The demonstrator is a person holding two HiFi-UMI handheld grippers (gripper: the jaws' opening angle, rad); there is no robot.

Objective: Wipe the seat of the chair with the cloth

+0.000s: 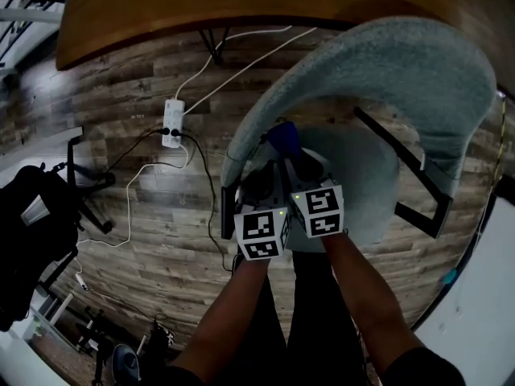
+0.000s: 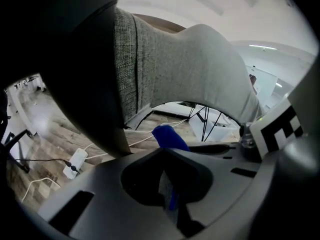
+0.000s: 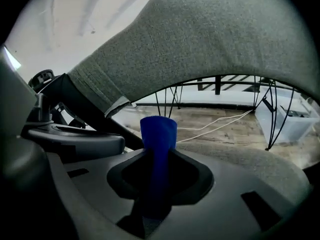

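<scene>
Wood-plank floor (image 1: 153, 240) surrounds the grey chair (image 1: 418, 71). Over its seat (image 1: 366, 191), the left gripper (image 2: 169, 169) and right gripper (image 3: 157, 169) sit side by side, both clamped on the blue cloth (image 1: 283, 139). A good wipe likely needs the cloth pressed flat and swept evenly across the seat.

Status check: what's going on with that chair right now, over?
Grippers: left gripper and right gripper both shut on the blue cloth. Cloth over grey seat, contact unclear. Curved backrest close ahead.
</scene>
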